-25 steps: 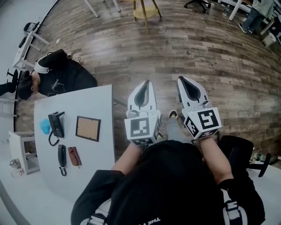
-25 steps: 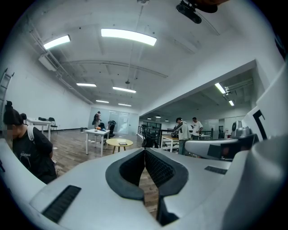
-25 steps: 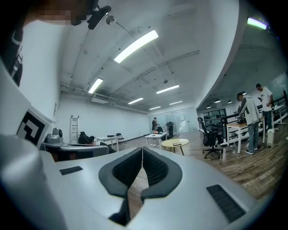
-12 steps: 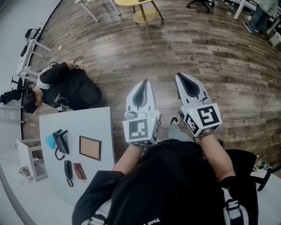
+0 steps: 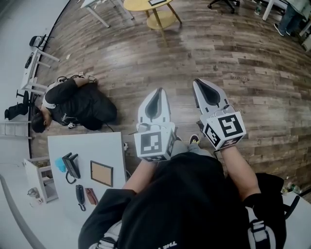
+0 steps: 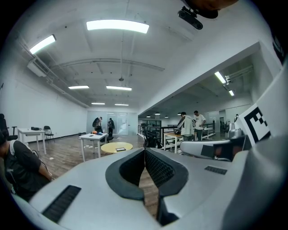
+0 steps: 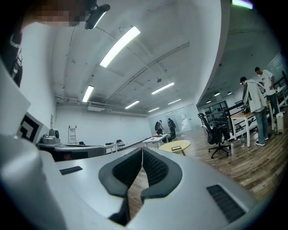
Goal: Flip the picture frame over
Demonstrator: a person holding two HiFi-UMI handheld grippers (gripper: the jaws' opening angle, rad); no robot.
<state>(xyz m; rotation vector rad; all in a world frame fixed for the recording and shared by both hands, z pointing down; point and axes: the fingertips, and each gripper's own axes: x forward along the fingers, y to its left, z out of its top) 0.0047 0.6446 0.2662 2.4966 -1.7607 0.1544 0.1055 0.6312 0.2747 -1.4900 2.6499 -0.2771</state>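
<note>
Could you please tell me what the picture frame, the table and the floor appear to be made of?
Picture frame: dark matte rim, possibly wood or plastic, around a tan board-like panel. Table: smooth white top, likely laminate. Floor: wood-look planks with visible grain, mixed brown tones.

A white table point(image 5: 114, 143) stands at the near left. On it lie a black desk telephone point(image 5: 72, 165), a blue object point(image 5: 60, 164) just beside it on the left, a black handset point(image 5: 80, 195) and a reddish-brown case point(image 5: 91, 196). Beyond the table, a person in black point(image 5: 80, 107) crouches on the wooden floor point(image 5: 252, 63). A round yellow table point(image 5: 146, 6) stands farther off.
</note>
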